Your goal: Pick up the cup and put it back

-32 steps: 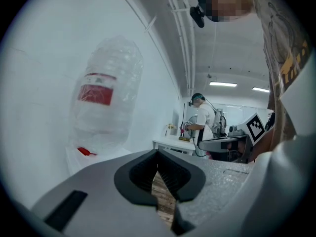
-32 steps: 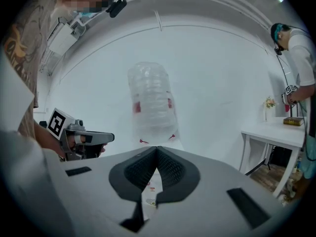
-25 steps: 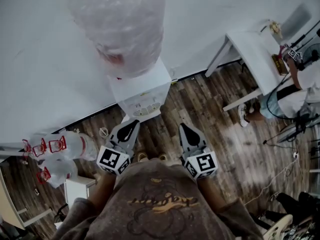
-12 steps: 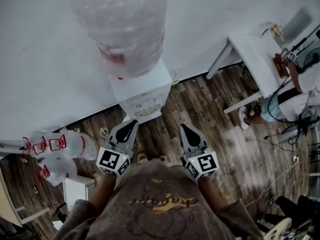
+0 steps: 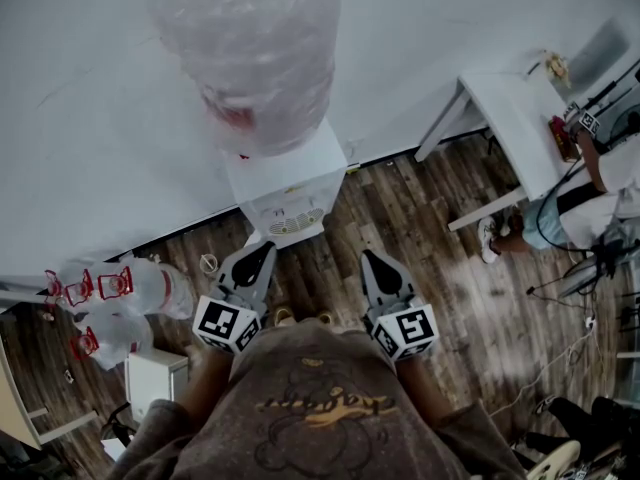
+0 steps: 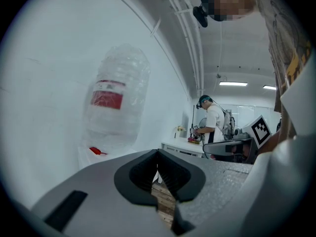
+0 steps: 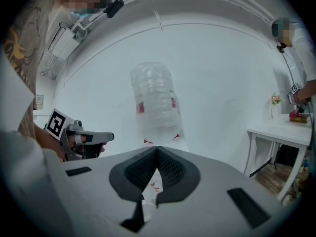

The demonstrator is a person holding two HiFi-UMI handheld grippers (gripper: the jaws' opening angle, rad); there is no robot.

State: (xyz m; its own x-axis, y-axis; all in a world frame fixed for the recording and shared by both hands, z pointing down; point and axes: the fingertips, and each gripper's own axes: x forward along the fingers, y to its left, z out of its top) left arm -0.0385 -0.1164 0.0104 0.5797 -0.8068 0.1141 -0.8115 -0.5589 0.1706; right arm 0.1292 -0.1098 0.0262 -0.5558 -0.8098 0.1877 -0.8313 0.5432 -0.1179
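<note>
No cup shows in any view. The water dispenser [image 5: 285,183] stands against the white wall with a large clear bottle [image 5: 250,53] on top; the same bottle [image 6: 116,107] appears in the left gripper view and again [image 7: 155,95] in the right gripper view. My left gripper [image 5: 266,247] and right gripper [image 5: 369,256] are held side by side close to my body, a little short of the dispenser and pointing at it. In both gripper views the jaws meet with nothing between them: left gripper [image 6: 157,152], right gripper [image 7: 157,147].
Spare water bottles with red handles [image 5: 120,298] lie on the wooden floor at the left, beside a small white box [image 5: 155,373]. A white table [image 5: 510,108] stands at the right with a person [image 5: 600,188] next to it.
</note>
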